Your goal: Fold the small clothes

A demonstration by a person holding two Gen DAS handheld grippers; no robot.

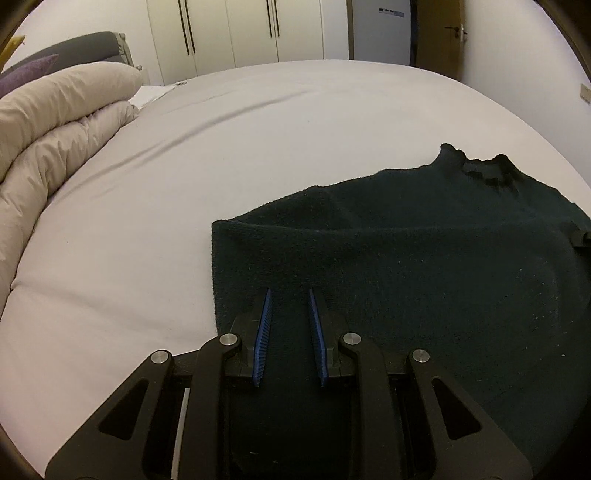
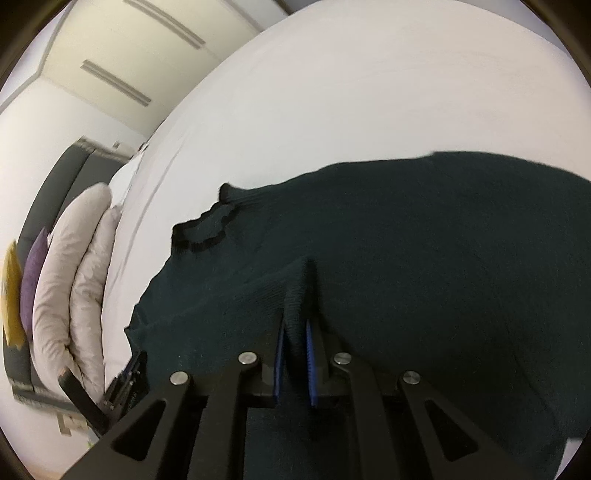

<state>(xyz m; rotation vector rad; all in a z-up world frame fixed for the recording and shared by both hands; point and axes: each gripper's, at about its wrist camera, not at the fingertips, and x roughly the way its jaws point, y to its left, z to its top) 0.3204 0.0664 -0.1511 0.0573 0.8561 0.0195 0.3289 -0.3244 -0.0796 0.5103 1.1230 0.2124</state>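
Note:
A dark green knit sweater (image 1: 424, 258) lies spread on the white bed (image 1: 166, 206), its frilled collar (image 1: 480, 166) toward the far side. My left gripper (image 1: 290, 293) is over the sweater's straight left edge. Its blue pads stand a narrow gap apart, and the gap shows only dark cloth; whether they pinch it is unclear. In the right wrist view my right gripper (image 2: 295, 317) is shut on a raised ridge of the sweater (image 2: 424, 240), which peaks just past the pads. The collar (image 2: 207, 229) is up and to the left of it.
A rolled beige duvet (image 1: 55, 122) sits along the bed's left side, with purple (image 2: 33, 266) and yellow (image 2: 11, 295) cushions behind it. White wardrobe doors (image 1: 240, 29) and a wooden door (image 1: 448, 37) stand beyond the bed. Bare sheet stretches left of the sweater.

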